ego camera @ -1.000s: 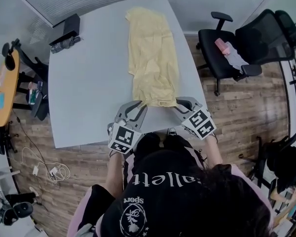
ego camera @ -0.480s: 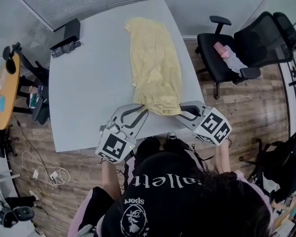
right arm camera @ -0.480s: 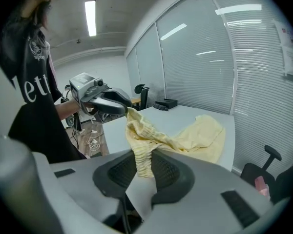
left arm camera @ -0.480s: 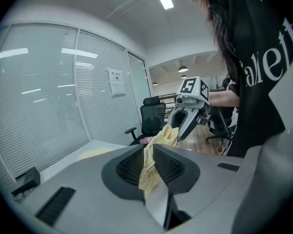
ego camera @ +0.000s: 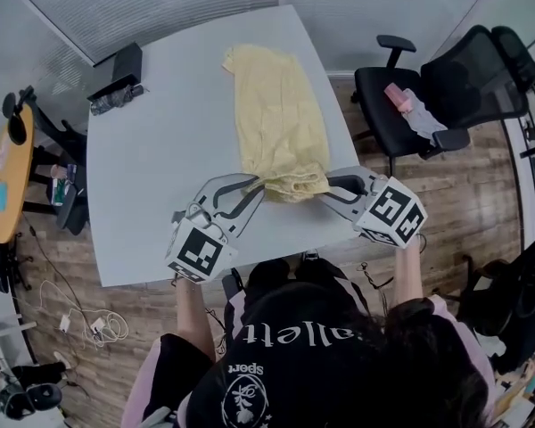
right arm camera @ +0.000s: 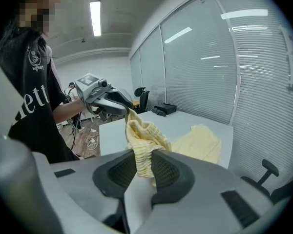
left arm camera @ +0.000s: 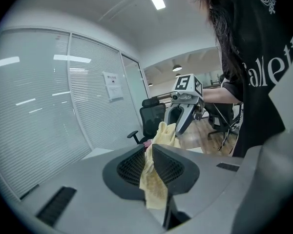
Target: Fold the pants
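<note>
Pale yellow pants (ego camera: 281,114) lie lengthwise down the grey table (ego camera: 160,168), their near ribbed end raised off it. My left gripper (ego camera: 259,186) is shut on the left corner of that end. In the left gripper view the cloth (left arm camera: 154,186) hangs pinched between the jaws of the left gripper (left arm camera: 149,152), with the right gripper (left arm camera: 183,113) beyond. My right gripper (ego camera: 326,185) is shut on the right corner. The right gripper view shows the ribbed band (right arm camera: 142,147) bunched between the black pads of the right gripper (right arm camera: 145,158). The rest of the pants (right arm camera: 198,140) trails over the table.
A black office chair (ego camera: 446,87) carrying a pink item stands right of the table. A black box (ego camera: 120,65) sits on the table's far left corner. An orange round table (ego camera: 4,163) and floor cables (ego camera: 94,315) lie at the left. Glass walls with blinds run behind.
Both grippers have risen and moved a little apart, carrying the near end of the pants up off the table edge. The far end of the pants has stayed flat.
</note>
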### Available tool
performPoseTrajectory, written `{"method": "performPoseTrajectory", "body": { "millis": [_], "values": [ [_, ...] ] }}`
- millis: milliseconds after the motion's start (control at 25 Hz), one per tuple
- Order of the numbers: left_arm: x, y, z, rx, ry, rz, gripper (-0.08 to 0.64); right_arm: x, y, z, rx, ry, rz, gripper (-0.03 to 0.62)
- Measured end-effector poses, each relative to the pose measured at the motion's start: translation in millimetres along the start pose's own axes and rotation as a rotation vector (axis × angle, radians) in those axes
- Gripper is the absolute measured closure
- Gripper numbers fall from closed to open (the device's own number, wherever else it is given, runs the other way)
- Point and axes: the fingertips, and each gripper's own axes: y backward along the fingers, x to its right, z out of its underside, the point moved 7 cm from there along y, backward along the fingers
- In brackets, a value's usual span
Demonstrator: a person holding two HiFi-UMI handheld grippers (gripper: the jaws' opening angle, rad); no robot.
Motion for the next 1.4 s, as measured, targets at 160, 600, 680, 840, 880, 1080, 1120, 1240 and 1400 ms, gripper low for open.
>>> {"method": "performPoseTrajectory", "body": {
  "millis": [160,600,680,840,880,1080,1120,1240,1400],
  "values": [
    [-33,-17,-1,-0.006,-0.034,-0.016,0.494,32,-14,-15,-0.006,0.028,0.017,0.499],
    [-154,-94,26,-0.082,-0.087,-0.117,0.499,159,-86,-56,-0.077,0.085,0.113,0.499],
    [-175,-111,34,-0.102,-0.092,-0.130,0.499,184,-104,-60,-0.096,0.089,0.150,0.499],
    [-206,-143,58,-0.141,-0.077,-0.165,0.499,226,-140,-55,-0.131,0.085,0.235,0.499],
    [-209,-151,66,-0.156,-0.079,-0.179,0.499,234,-150,-51,-0.137,0.085,0.257,0.499],
    [-194,-190,117,-0.279,-0.143,-0.194,0.499,247,-200,-14,-0.193,0.043,0.351,0.499],
    [-189,-196,128,-0.304,-0.132,-0.183,0.499,247,-209,-7,-0.203,0.028,0.362,0.499],
    [-176,-208,158,-0.359,-0.062,-0.158,0.499,247,-229,13,-0.204,-0.009,0.389,0.499],
    [-161,-212,179,-0.370,0.051,-0.135,0.480,246,-243,32,-0.178,-0.072,0.422,0.497]
  ]
}}
